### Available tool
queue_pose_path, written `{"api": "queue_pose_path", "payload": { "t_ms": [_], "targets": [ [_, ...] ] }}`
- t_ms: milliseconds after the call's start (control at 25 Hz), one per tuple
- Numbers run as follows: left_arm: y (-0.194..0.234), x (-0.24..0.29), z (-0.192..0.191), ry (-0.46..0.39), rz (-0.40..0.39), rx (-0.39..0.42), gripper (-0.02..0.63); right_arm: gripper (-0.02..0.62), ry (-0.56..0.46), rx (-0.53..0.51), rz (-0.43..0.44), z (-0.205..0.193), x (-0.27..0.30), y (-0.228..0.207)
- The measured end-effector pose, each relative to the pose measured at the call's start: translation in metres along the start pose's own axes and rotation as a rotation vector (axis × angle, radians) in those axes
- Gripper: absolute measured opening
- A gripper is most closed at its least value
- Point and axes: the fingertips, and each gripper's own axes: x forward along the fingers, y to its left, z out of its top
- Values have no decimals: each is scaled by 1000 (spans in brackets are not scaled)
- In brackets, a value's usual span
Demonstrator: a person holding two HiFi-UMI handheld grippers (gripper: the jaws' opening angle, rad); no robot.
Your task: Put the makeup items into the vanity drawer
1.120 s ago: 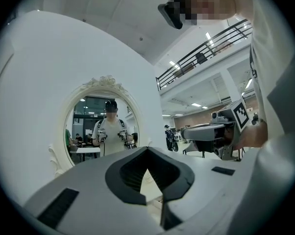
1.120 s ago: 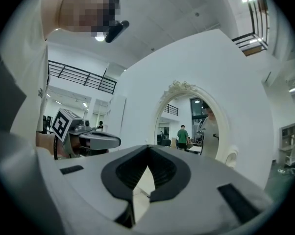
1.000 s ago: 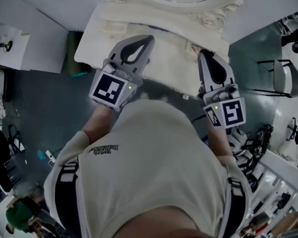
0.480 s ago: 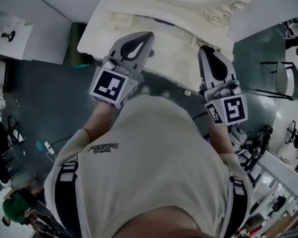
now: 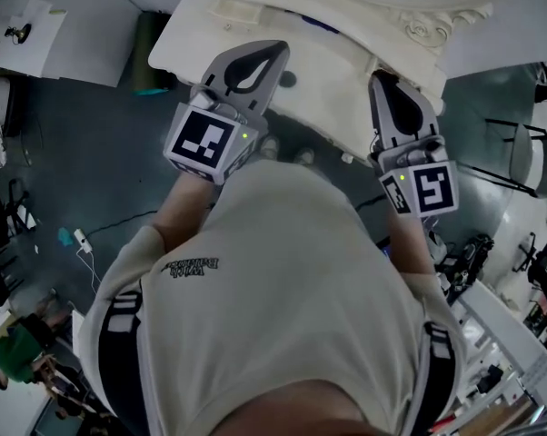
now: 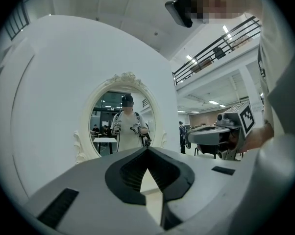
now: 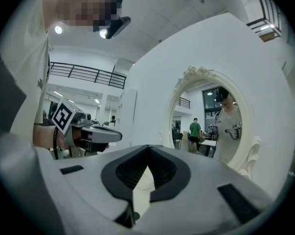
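Note:
The cream vanity (image 5: pixel 201 39) fills the top of the head view, with its carved oval mirror frame (image 5: pixel 419 27) at the back. My left gripper (image 5: pixel 275 51) reaches level over the vanity's front left part, shut and empty. My right gripper (image 5: pixel 379 78) does the same at the front right, also shut with nothing in it. A small dark item (image 5: pixel 288 80) lies on the top between them, and something purple (image 5: pixel 319 24) lies near the mirror base. Two round knobs (image 5: pixel 303 157) show on the vanity front below. In each gripper view the jaw tips meet (image 6: pixel 147 150) (image 7: pixel 147 148) before the mirror (image 6: pixel 120 119) (image 7: pixel 211 114).
A dark green bin (image 5: pixel 151 57) stands at the vanity's left end. A cable and plug (image 5: pixel 78 239) lie on the grey floor at left. A chair (image 5: pixel 519 143) and racks stand at right. A white partition wall (image 6: pixel 49 82) rises behind the mirror.
Both grippers have moved together a little further over the vanity top and slightly lower. They stayed shut. The head view has shifted, so the vanity sits more to the right.

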Motion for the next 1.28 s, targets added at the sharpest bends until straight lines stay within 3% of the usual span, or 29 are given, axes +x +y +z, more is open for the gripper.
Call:
{"api": "queue_pose_path", "payload": {
  "t_ms": [400,640,1040,1280],
  "targets": [
    [46,9,-29,78,76,-23,14,5,106,-35,165,-33,76,25],
    [68,20,-63,137,97,-52,14,6,158,-45,218,-59,114,29],
    [94,46,-153,291,87,-129,14,91,371,-15,310,-153,163,38],
    [110,61,-208,327,107,-199,14,112,508,-2,345,-224,181,43]
  ]
}}
